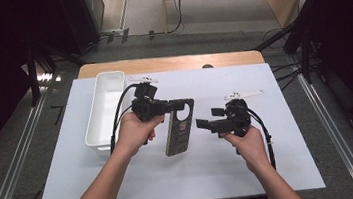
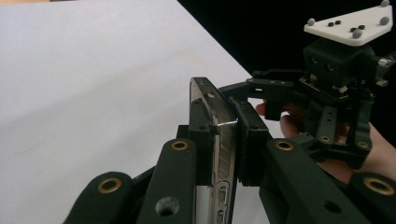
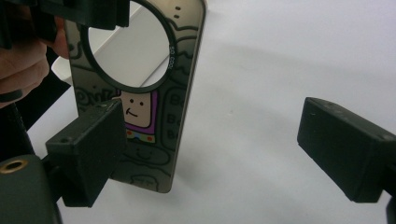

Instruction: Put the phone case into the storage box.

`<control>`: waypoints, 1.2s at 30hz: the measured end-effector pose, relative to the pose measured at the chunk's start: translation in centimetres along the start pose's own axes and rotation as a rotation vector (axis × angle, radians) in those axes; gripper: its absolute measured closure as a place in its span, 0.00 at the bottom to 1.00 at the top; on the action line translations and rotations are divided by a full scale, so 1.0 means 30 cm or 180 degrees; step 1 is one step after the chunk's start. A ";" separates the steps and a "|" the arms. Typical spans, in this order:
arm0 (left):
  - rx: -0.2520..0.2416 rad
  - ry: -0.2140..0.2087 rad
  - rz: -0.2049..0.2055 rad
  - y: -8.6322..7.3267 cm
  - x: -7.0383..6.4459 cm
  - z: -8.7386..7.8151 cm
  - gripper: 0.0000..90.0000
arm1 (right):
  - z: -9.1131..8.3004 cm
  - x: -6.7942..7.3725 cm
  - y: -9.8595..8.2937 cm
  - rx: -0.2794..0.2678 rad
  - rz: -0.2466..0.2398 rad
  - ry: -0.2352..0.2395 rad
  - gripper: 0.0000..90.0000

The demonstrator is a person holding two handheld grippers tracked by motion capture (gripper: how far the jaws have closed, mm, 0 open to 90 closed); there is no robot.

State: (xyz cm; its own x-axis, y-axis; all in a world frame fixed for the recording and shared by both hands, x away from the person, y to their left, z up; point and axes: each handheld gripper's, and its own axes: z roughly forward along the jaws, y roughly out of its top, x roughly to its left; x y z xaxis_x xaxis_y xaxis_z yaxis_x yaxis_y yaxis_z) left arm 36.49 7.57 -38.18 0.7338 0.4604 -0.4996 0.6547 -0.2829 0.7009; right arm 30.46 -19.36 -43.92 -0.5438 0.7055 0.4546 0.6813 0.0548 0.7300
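1. Two grippers are at work over the white sheet. The left gripper [image 1: 178, 107] has its jaws pressed together on the top end of a phone case [image 1: 179, 127]; in the left gripper view the pads [image 2: 252, 140] squeeze the case [image 2: 219, 140] edge-on, one on each face, with no gap showing.
2. Hanging from that grip, the case stands nearly upright above the table cover [image 1: 223, 174], its lower end close to the sheet; whether it touches cannot be told from the high view. Its large round camera cut-out sits near the top, just below the clamped end.
3. Spread wide and holding nothing, the right gripper [image 1: 207, 118] points at the case from the side. In the right gripper view the two black pads [image 3: 88, 154] stand well apart, and the printed face of the case [image 3: 154, 112] lies beyond the nearer one, not between them.
4. Further out, a white bin [image 1: 106, 107] rests on the far left part of the sheet, behind the left hand [image 1: 133, 134], and looks empty. The right hand [image 1: 247, 141] holds its tool to the right of the case.
5. Judged progress: the case is already picked up and held clear, so the lifting part looks done. Left to do, most likely, is a handover to the open gripper or a drop into the bin; neither has begun.
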 end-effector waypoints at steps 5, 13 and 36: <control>-0.0017 -0.0030 0.0045 -0.008 -0.005 -0.003 0.88 | -0.004 0.003 0.000 -0.0006 -0.0001 0.0009 0.08; -0.0024 -0.0105 0.0100 -0.024 -0.012 0.004 0.88 | -0.012 0.019 0.005 -0.0034 -0.0052 0.0012 0.09; -0.0051 -0.0283 0.0187 -0.052 -0.041 0.020 0.88 | -0.019 0.049 0.017 -0.0111 -0.0108 -0.0026 0.11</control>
State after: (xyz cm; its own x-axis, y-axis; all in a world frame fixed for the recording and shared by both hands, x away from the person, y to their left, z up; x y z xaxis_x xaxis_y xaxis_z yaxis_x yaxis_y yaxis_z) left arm 34.68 6.96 -38.96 0.7845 0.3667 -0.5001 0.6076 -0.2933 0.7381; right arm 29.73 -18.70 -42.59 -0.5622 0.7093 0.4253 0.6450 0.0543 0.7622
